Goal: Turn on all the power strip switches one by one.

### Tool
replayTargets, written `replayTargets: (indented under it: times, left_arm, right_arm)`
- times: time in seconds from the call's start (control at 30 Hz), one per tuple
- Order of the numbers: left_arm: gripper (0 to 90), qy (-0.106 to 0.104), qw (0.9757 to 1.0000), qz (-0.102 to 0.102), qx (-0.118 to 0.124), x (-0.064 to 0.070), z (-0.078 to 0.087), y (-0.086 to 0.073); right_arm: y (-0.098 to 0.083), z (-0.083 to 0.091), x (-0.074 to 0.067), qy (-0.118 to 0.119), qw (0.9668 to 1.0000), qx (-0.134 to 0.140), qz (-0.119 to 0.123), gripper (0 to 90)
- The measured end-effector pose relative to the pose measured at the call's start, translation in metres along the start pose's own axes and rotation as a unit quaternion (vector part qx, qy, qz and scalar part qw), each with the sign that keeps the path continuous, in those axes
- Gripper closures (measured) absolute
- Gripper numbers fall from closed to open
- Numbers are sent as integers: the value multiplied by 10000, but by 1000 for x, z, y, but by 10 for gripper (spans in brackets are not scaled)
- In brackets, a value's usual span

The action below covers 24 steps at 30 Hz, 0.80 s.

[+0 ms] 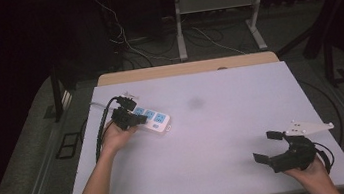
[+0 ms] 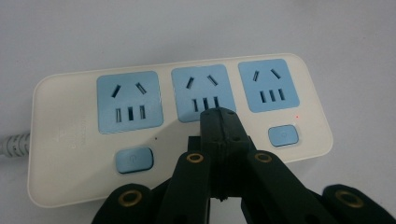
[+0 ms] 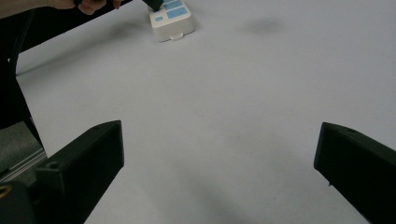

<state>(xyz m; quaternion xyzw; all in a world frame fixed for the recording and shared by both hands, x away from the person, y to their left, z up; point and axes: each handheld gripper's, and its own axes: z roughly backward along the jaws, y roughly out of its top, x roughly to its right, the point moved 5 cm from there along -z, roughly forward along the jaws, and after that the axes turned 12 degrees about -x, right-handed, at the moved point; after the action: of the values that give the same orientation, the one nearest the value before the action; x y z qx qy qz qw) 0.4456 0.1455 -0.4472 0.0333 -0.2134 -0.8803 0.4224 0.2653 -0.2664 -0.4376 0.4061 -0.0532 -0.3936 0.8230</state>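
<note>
At the left of the bench (image 1: pixel 225 135), the left tool (image 1: pixel 130 118) is hanging over a white power strip (image 1: pixel 155 122) with three blue sockets — the strip is lying flat near the bench's left edge, towards its far side, with a grey cord running off its left end. In the left gripper view, this tool's jaws are pressing together into one black tip, gripping nothing, and that tip is sitting over the strip's (image 2: pixel 187 121) face just below the middle socket (image 2: pixel 201 92), between the two blue switches (image 2: pixel 134 159); whether it is touching the plastic I cannot tell. A small red light is glowing beside the right-hand switch.

Further right, the middle of the bench is carrying a faint dark smudge (image 1: pixel 196 103).

At the near right corner, the right tool (image 1: pixel 269 145) is resting in the person's hand, well apart from the strip — its jaws are standing wide open with nothing between them, pointing across the bench towards the strip (image 3: pixel 172 17).
</note>
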Motion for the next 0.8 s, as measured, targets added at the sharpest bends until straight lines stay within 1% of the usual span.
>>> replayTargets:
  times: [0.07, 0.17, 0.33, 0.4, 0.57, 0.67, 0.8]
  left_arm:
    - [898, -25, 10000, 37, 9, 0, 0, 0]
    - [898, -5, 10000, 12, -1, 0, 0, 0]
    - [898, -72, 10000, 31, -18, 0, 2, 1]
    - [898, -49, 10000, 17, -19, 0, 5, 2]
    - [898, -34, 10000, 40, 79, -3, 14, 4]
    - [897, 0, 9998, 89, 150, -8, 20, 4]
    - [897, 69, 9997, 115, 185, -14, 27, 2]
  right_arm:
    - [0, 0, 0, -5, 10000, 1, -12, 16]
    - [0, 0, 1, -8, 10000, 2, -14, 16]
    - [0, 0, 1, -8, 10000, -3, -6, 16]
    - [0, 0, 1, -4, 10000, -5, -14, 15]
    - [0, -1, 1, -4, 10000, -7, -12, 16]
    - [0, -1, 1, -8, 10000, -10, -11, 16]
    - [0, -1, 1, -13, 10000, -13, -14, 16]
